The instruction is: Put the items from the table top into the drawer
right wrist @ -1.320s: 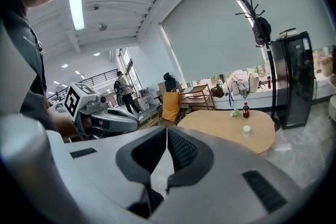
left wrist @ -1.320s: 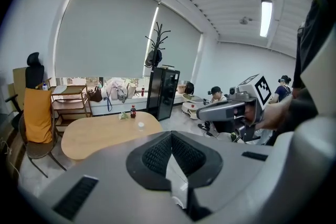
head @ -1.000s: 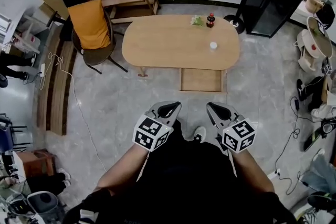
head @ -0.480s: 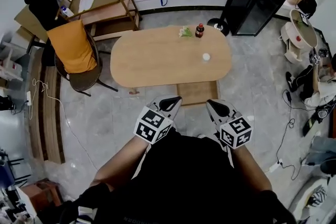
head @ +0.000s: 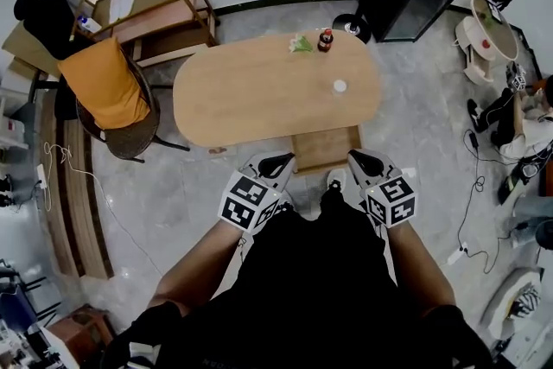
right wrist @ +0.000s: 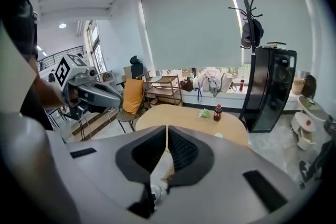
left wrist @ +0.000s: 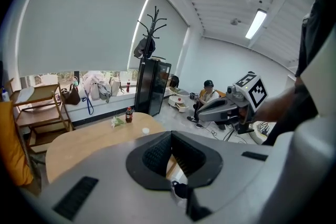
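We have walked up to the table (head: 251, 95) with left gripper (head: 275, 160) and right gripper (head: 363, 160) both closed on nothing (no pick begun), the bottle (head: 326, 40), green packet (head: 300, 43) and small white object (head: 340, 86) lying on top beyond the open drawer (head: 327, 148).

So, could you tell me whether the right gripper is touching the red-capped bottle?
Apart. The head view shows the right gripper by the open drawer, with the whole tabletop between it and the bottle at its far edge.

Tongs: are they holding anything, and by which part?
Nothing is held. The left tongs and the right tongs are both shut and empty.
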### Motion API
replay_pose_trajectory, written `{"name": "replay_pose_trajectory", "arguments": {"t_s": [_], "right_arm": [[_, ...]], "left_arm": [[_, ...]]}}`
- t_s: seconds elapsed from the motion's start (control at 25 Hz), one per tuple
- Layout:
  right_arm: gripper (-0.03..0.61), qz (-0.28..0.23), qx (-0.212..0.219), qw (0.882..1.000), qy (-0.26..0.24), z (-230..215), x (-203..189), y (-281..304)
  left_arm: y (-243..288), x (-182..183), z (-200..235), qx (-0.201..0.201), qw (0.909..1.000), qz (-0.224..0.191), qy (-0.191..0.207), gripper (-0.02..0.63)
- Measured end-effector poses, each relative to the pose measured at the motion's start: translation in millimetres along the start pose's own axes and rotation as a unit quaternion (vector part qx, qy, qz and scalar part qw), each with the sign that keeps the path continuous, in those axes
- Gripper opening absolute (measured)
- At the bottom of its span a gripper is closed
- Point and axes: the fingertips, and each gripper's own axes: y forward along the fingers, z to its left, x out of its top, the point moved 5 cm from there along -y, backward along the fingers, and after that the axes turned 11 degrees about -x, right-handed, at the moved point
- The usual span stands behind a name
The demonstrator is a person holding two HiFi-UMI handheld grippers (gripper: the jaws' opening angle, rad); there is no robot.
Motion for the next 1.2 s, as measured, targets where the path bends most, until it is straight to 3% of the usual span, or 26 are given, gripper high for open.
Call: {"name": "replay_pose_trajectory", "arguments": {"t_s": [0.2, 0.48, 0.56, 0.6, 0.72, 0.92, 1.2], "right_arm": [[0.005, 0.029, 0.000, 0.999, -0.018, -37.0, -9.6, 41.6], [0.009, 0.106, 0.009, 0.993, -0.053, -110.2, -47.4, 132.0], [0.049, 0.134, 0.017, 0.989, -0.064, -131.6, -65.2, 165.6], [0.104, 0.149, 0.022, 0.986, -0.071, -140.1, -75.1, 181.5], [0.115, 0.186, 0.036, 0.978, -0.091, -160.8, -101.3, 224.9], [0.171, 0.223, 0.049, 0.964, -0.139, -193.9, -123.9, 304.3], [0.242, 0.247, 0.051, 0.946, -0.204, -223.3, -135.5, 392.5]], "left_arm": [[11.7, 1.5, 15.2, 0.019, 0.9997, 0.004, -0.015, 0.002], [34.4, 15.4, 47.2, 0.081, 0.9952, 0.008, -0.054, 0.002], [46.6, 19.2, 61.7, 0.103, 0.9923, 0.010, -0.068, 0.002], [50.4, 20.8, 67.8, 0.116, 0.9898, 0.009, -0.081, 0.002], [57.2, 24.6, 76.8, 0.154, 0.9811, 0.009, -0.117, 0.002], [81.0, 18.5, 82.0, 0.188, 0.9714, 0.039, -0.140, 0.002], [117.1, -6.3, 90.0, 0.210, 0.9571, 0.052, -0.193, 0.002]]}}
